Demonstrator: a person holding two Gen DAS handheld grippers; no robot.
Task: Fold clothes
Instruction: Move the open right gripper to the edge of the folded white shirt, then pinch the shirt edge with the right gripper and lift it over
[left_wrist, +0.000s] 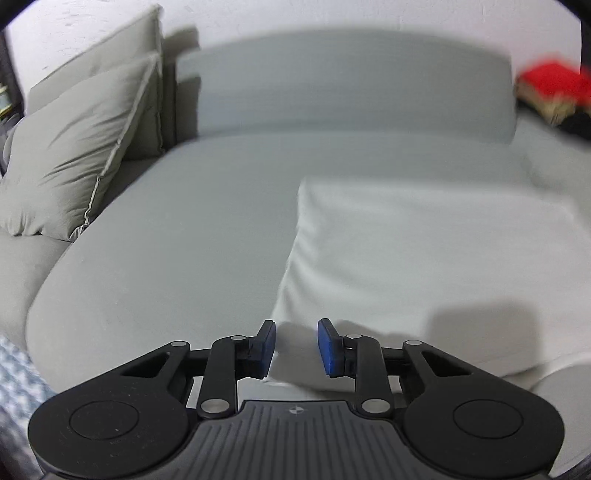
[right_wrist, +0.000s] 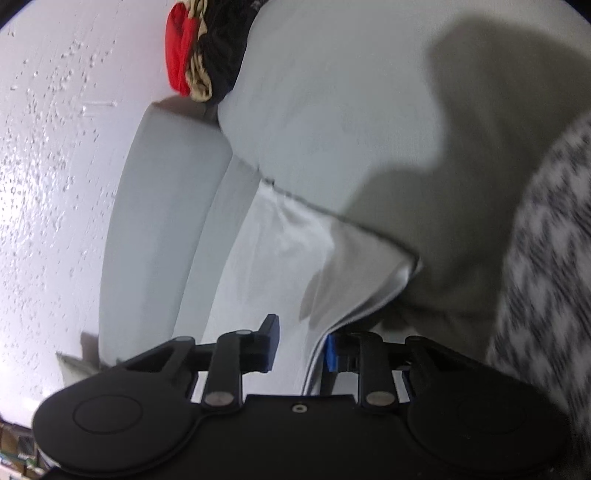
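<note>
White garment (left_wrist: 424, 266) lies flat on sofa seat (left_wrist: 166, 258), ahead-right of L gripper (left_wrist: 296, 349); jaws apart, empty, at near-left corner. R gripper (right_wrist: 301, 347) parted, layered edge between pads, not clamped.

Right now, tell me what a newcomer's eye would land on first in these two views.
First, the red garment on the pile of clothes far back on the grey sofa, the only strong colour. Next, the pale white garment spread on the seat, its near corner just ahead of the open left tool. In the right wrist view, the right tool stands open with a fold of that garment's edge lying between its fingers.
</note>
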